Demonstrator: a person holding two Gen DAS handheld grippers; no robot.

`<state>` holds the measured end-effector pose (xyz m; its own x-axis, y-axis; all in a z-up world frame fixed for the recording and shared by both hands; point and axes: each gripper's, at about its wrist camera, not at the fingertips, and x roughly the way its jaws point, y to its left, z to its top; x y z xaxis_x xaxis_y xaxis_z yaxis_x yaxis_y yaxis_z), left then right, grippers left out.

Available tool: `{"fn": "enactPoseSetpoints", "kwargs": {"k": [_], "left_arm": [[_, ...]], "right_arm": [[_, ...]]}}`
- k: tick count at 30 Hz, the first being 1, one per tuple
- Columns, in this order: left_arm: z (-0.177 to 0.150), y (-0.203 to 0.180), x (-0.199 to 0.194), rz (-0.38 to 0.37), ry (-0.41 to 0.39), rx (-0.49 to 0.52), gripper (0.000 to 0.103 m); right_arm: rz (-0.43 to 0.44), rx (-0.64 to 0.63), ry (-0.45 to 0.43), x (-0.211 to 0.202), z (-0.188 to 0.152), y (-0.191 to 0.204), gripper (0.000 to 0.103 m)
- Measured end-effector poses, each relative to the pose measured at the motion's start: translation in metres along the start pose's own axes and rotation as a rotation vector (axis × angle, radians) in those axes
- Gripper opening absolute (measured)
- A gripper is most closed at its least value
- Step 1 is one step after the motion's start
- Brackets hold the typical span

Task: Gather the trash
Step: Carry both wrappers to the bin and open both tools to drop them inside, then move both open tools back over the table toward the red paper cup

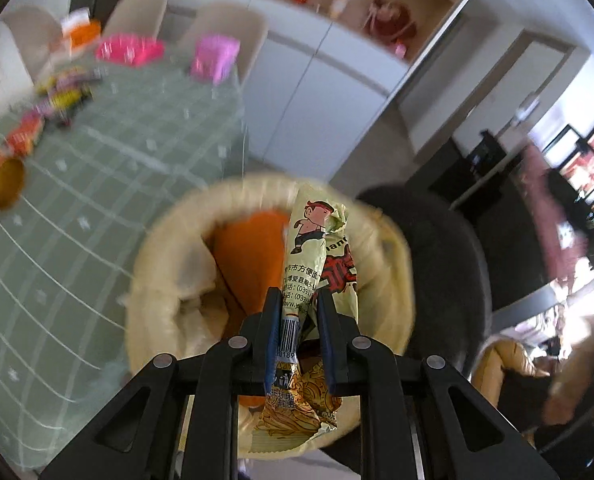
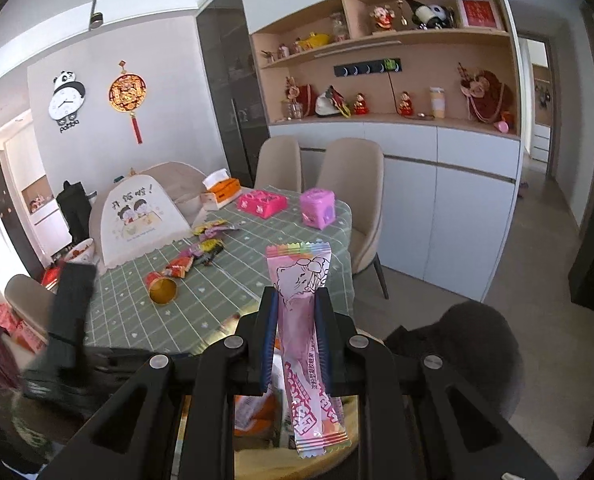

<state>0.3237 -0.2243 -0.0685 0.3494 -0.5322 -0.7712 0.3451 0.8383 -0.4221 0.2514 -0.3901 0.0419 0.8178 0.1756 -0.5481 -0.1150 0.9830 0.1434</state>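
Observation:
My left gripper (image 1: pixel 297 304) is shut on a pale green snack wrapper (image 1: pixel 309 248) with a cartoon boy on it, held over the open mouth of a cream woven basket (image 1: pixel 157 280). An orange wrapper (image 1: pixel 253 256) lies inside the basket. My right gripper (image 2: pixel 295 304) is shut on a pink wrapper (image 2: pixel 301 280) with a rainbow top edge, also above the basket (image 2: pixel 337 456), where orange trash (image 2: pixel 257 412) shows. More wrappers (image 2: pixel 205 248) and a tipped red can (image 2: pixel 161 288) lie on the green checked tablecloth (image 2: pixel 217 300).
On the table stand a mesh food cover (image 2: pixel 137 216), an orange tissue box (image 2: pixel 221 190), a pink box (image 2: pixel 261 202) and a purple box (image 2: pixel 317 208). Beige chairs (image 2: pixel 353 184) stand behind it. A dark chair (image 2: pixel 473 344) is at the right. The left gripper's body (image 2: pixel 69 320) is at left.

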Motion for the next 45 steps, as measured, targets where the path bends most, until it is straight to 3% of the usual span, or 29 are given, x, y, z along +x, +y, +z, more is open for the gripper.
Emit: {"fn": "enactPoseSetpoints", "kwargs": {"k": [6, 10, 12, 14, 17, 26, 28, 30, 40, 45], "left_arm": [[-0.009, 0.012, 0.069, 0.074, 0.131, 0.006, 0.019], [-0.014, 0.016, 0.073, 0.014, 0.119, -0.022, 0.019], [-0.017, 0.019, 0.061, -0.047, 0.087, -0.042, 0.029], [-0.017, 0.02, 0.043, -0.053, 0.057, -0.033, 0.044], [-0.015, 0.018, 0.013, -0.058, 0.008, -0.014, 0.055], [-0.002, 0.038, -0.064, -0.008, -0.173, -0.018, 0.056], [0.002, 0.049, -0.079, 0.001, -0.212, -0.025, 0.056], [0.008, 0.06, -0.087, 0.005, -0.223, -0.035, 0.056], [0.028, 0.119, -0.119, 0.103, -0.275, -0.068, 0.056], [0.045, 0.155, -0.14, 0.147, -0.328, -0.08, 0.056]], "right_arm": [[-0.02, 0.035, 0.047, 0.019, -0.014, -0.016, 0.017], [-0.018, 0.065, 0.104, 0.041, -0.026, -0.022, 0.017], [-0.011, 0.062, 0.12, 0.048, -0.032, -0.02, 0.017], [0.001, 0.06, 0.134, 0.054, -0.036, -0.017, 0.017], [0.021, 0.056, 0.145, 0.063, -0.038, -0.012, 0.017], [0.015, 0.06, 0.195, 0.088, -0.049, 0.006, 0.022], [0.007, 0.07, 0.208, 0.092, -0.054, 0.008, 0.038], [-0.02, 0.049, 0.204, 0.092, -0.057, 0.013, 0.045], [-0.041, 0.016, 0.173, 0.086, -0.04, 0.047, 0.043], [0.03, 0.05, 0.13, 0.093, -0.014, 0.072, 0.043]]}}
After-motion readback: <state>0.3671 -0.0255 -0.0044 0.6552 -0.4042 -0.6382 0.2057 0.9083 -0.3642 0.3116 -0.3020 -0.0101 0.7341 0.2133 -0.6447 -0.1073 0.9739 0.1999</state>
